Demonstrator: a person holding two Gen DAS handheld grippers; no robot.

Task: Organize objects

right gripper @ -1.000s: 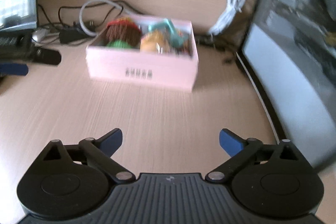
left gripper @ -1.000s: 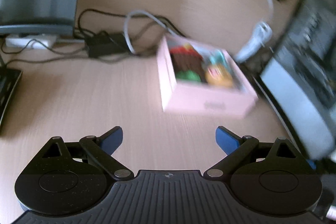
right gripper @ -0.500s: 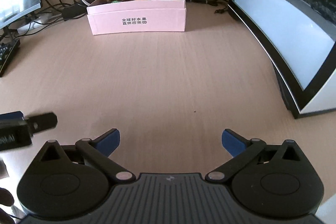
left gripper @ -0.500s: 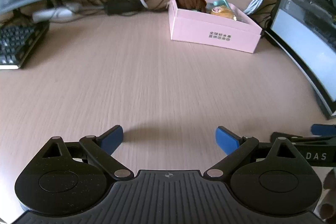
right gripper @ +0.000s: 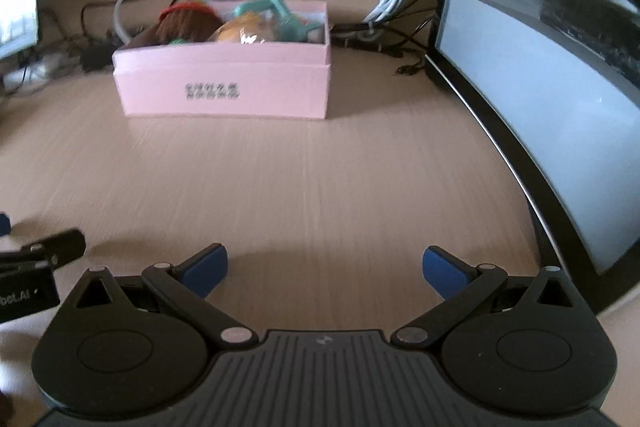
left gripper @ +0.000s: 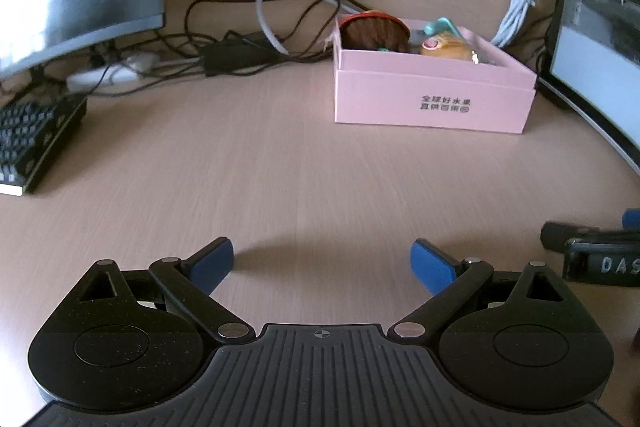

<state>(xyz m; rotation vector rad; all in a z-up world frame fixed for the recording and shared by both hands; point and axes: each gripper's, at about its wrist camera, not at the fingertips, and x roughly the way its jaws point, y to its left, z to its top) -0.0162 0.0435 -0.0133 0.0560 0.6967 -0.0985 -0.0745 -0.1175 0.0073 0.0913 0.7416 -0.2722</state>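
Wooden desk [left gripper: 280,167] between monitors; pink box [left gripper: 432,99] full of toys; left gripper [left gripper: 322,263] and right gripper [right gripper: 324,269] both spread, empty; risk: snagging cables [left gripper: 288,39] behind box.

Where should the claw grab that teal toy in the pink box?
Likely from above: grip the teal toy by its raised curved top, which stands clear of the pink box's rim; the walls block the sides, and an orange toy crowds it.

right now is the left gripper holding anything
No, the left gripper is open with only bare desk between its fingers, well short of the pink box.
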